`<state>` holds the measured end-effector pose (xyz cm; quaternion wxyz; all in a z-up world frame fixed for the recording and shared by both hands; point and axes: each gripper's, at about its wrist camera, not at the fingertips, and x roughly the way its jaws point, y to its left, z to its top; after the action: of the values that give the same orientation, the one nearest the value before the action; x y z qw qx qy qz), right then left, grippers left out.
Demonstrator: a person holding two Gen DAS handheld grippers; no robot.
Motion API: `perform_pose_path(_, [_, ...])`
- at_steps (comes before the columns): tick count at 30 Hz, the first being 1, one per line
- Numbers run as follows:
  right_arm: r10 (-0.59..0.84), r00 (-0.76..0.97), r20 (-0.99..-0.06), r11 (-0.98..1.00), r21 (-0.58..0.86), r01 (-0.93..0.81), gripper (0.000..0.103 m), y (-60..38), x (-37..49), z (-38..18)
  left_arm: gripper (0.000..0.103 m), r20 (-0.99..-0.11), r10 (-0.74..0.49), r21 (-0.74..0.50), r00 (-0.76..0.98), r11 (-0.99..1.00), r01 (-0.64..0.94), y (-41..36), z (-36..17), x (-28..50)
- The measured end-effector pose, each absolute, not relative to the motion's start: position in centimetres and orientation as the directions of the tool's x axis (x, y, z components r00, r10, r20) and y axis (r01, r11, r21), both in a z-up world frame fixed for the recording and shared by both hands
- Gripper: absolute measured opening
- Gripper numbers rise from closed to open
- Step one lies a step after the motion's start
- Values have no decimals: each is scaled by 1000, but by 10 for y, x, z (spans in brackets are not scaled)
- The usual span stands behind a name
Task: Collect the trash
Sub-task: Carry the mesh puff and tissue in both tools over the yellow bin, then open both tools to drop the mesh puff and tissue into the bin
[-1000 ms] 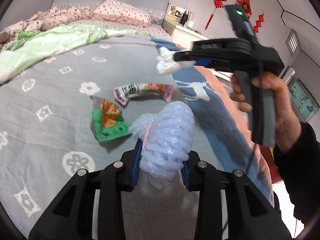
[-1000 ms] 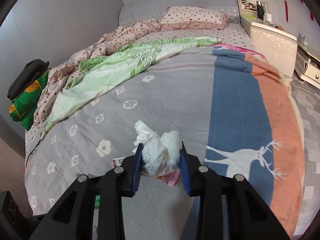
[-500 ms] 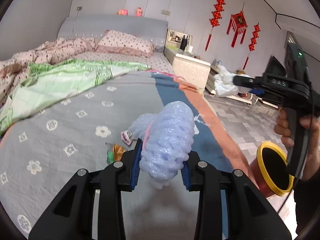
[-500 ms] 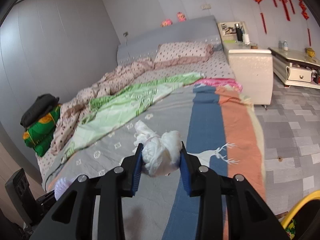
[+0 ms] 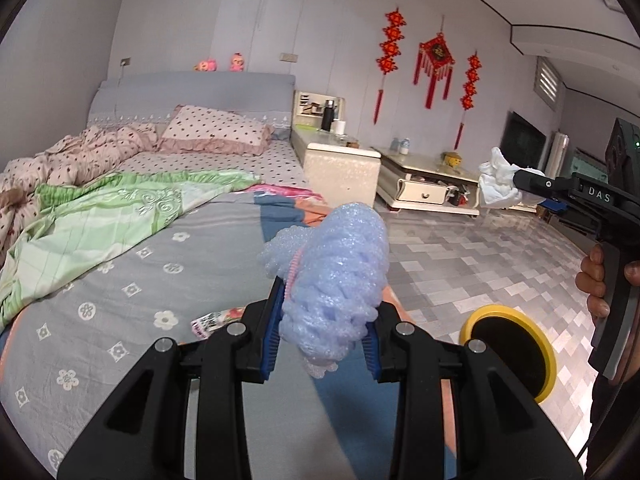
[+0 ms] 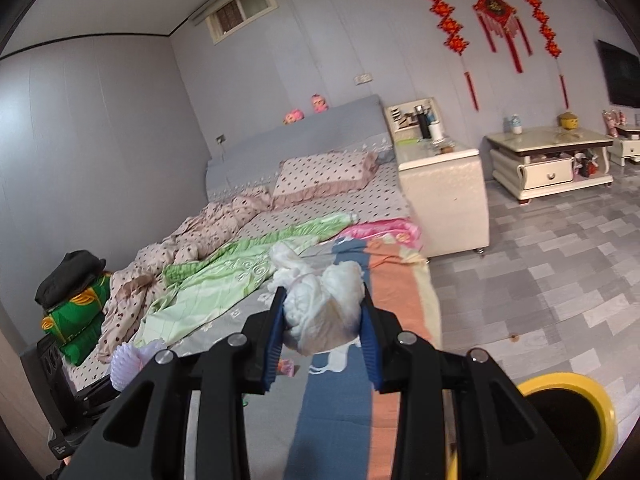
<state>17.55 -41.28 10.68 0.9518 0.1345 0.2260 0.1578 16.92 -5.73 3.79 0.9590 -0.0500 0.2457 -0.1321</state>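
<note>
Closest to the left wrist camera, the left gripper [image 5: 320,344] clamps a pale lavender foam net [image 5: 336,280], a puffy, bubbly mesh sleeve that bulges above and below the blue ribbed pads [image 5: 269,340]; a thin pink strand runs along its left side. In the right wrist view, the right gripper [image 6: 322,332] is clenched on a crumpled white tissue wad [image 6: 324,312], soft and creased, with a loose twisted tail poking up to the left. Both sets of jaws are narrowed to the width of their loads.

Just below the left gripper's load, a printed snack wrapper [image 5: 212,319] lies flat on the bed's grey flower-patterned cover [image 5: 120,292], partly hidden by the black fingers. To the right of the bed, on the grey tiled floor [image 5: 480,252], stands a round bin with a yellow rim [image 5: 516,356] and a dark inside.

The cover has blue and orange stripes along its near edge. Farther back lie a rumpled green quilt [image 5: 100,216], a dotted pink pillow [image 5: 216,132] and a grey padded headboard. Beyond are a cream bedside cabinet [image 6: 444,200], a low cream table and red knotted hangings [image 5: 434,64] on the pale wall.
</note>
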Motion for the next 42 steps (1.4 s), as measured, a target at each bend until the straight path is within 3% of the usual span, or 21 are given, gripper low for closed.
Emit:
perform_pose_path(19, [91, 903, -419, 951, 307, 47, 32, -569, 115, 93, 33, -489, -493, -127, 719, 857, 500, -248, 52, 183])
perform_pose_path(31, [-14, 836, -549, 938, 283, 201, 32, -608, 126, 21, 33, -597, -553, -151, 582, 789, 595, -359, -14, 212])
perform_pose_path(42, [-43, 753, -657, 913, 280, 297, 33, -637, 144, -48, 37, -669, -571, -219, 476, 763, 608, -390, -81, 231])
